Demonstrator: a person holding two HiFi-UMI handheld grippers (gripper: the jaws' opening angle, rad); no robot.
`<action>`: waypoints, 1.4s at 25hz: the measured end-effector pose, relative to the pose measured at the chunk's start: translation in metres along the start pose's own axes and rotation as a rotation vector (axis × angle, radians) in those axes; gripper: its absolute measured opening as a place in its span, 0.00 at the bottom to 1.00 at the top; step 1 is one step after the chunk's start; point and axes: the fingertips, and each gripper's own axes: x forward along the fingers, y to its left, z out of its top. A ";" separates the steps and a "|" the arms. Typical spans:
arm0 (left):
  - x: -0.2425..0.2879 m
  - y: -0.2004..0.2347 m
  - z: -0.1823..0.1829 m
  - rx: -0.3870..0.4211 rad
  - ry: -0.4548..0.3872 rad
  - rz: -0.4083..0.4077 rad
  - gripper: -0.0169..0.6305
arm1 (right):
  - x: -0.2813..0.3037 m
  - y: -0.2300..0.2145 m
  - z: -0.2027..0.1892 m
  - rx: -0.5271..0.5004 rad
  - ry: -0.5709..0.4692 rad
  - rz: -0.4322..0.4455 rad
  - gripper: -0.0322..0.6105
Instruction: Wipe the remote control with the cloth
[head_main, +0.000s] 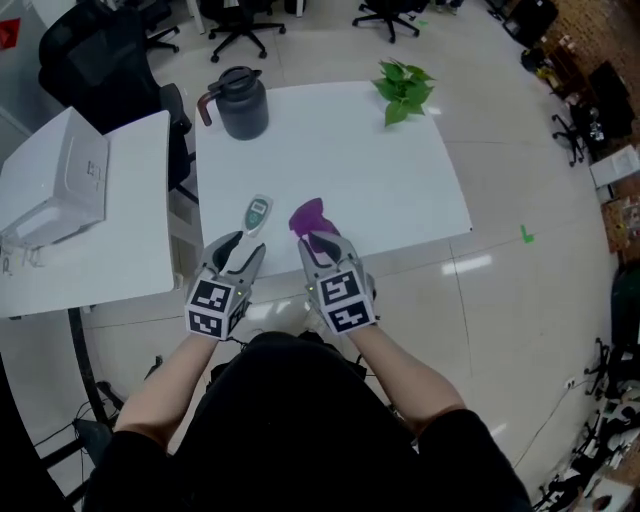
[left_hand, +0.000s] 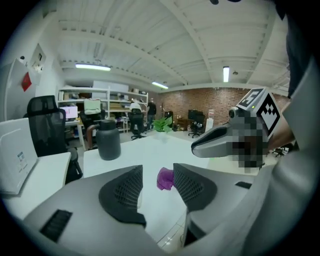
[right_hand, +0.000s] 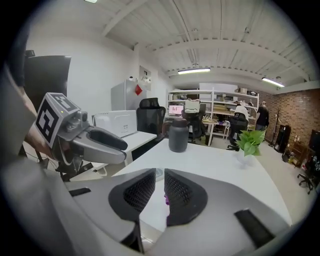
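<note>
Grey left gripper (head_main: 243, 250), right gripper (head_main: 320, 243), black-meshed pads (left_hand: 122, 192), 2 marker cubes (head_main: 212, 305); black top (head_main: 300, 420)

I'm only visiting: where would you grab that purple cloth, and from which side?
Probably pinch the cloth by its raised, bunched-up top, coming down from above on the person's side. It sits crumpled in a heap near the front edge of the table, so folds stick up to catch, and the right gripper hovers just in front of it.

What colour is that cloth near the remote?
The cloth is purple, clearest in the head view.
</note>
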 end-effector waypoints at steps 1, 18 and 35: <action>-0.006 -0.001 0.002 0.013 -0.009 -0.013 0.28 | -0.005 0.007 0.004 0.001 -0.009 -0.011 0.14; -0.078 -0.028 0.021 0.180 -0.137 -0.132 0.03 | -0.053 0.085 0.033 -0.012 -0.094 -0.138 0.07; -0.084 -0.039 0.018 0.200 -0.137 -0.138 0.03 | -0.065 0.093 0.030 -0.019 -0.095 -0.142 0.07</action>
